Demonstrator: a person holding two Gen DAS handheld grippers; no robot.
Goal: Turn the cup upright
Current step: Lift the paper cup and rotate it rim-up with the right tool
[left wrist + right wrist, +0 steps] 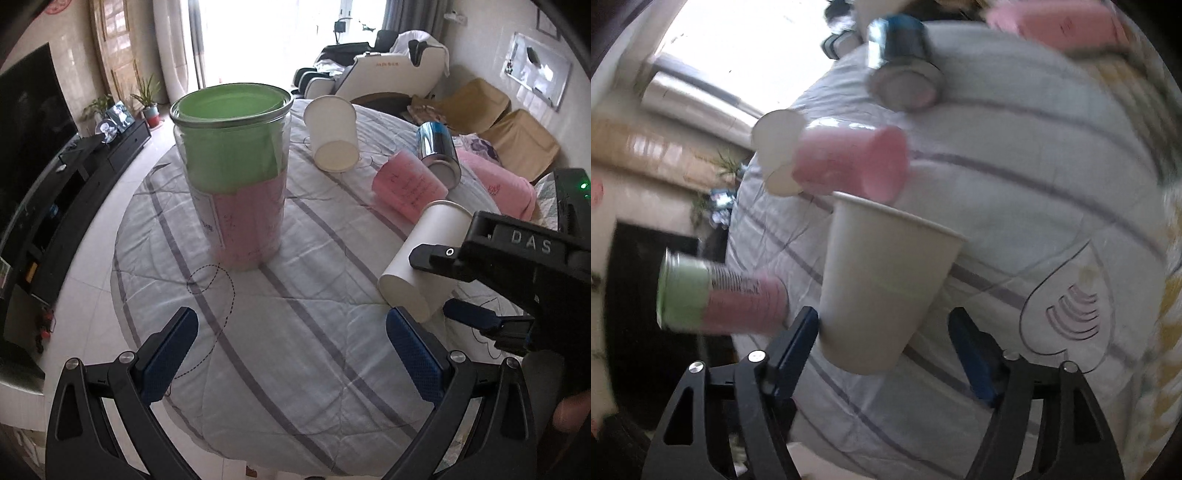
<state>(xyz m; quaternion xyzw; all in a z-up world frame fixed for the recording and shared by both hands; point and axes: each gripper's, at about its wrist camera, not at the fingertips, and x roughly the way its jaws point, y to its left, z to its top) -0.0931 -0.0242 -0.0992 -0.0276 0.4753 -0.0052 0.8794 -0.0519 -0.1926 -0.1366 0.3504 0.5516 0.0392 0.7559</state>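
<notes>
We see the white paper cup [882,284] tilted on its side over the striped surface [295,332], lying between the right gripper [882,328] fingers — one pad touches its wall, the other stands apart, so nothing is clamped. Our left gripper [291,354] hovers near, fingers wide apart. Far left stands a clear jar [232,170]; a pink cup [406,188] lies beyond.

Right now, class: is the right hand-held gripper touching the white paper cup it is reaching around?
Touching. The right wrist view shows the right hand-held gripper with one blue pad pressed against the white paper cup; the other pad stands clear.
</notes>
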